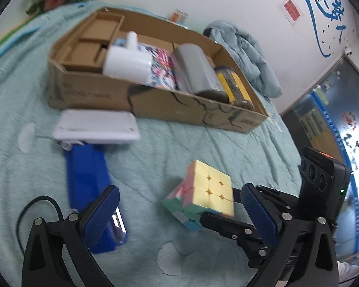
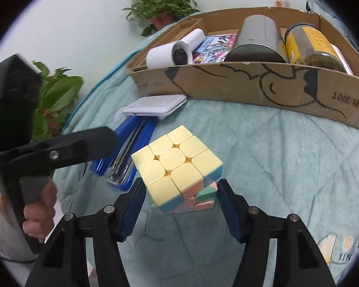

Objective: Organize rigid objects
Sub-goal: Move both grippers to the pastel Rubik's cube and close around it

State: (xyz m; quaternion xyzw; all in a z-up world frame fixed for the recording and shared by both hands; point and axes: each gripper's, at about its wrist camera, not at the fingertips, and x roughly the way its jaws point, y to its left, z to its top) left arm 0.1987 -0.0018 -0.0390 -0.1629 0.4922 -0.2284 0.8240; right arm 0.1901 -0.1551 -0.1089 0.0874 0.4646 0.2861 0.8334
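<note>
Pastel cube [image 2: 177, 169] sits on the bed, in front of the box [image 2: 251, 88], right of the stapler [image 2: 129, 150]. Left hand-held gripper [image 1: 179, 205] hangs open beside it; right hand-held gripper [image 2: 182, 205] (clearly nearer) straddles the cube, jaws apart, apparently not yet clamped.

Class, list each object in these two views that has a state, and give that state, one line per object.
Cube: scrambled, between the right tongs, not clearly gripped.
Left tongs: open, empty.
Stapler: on the blanket, partly under the white case.
White case: closed, flat.
Box: open-topped, holding items.
Grey cylinder: lying on its side in the box.
Jar: lying on its side in the box.
</note>
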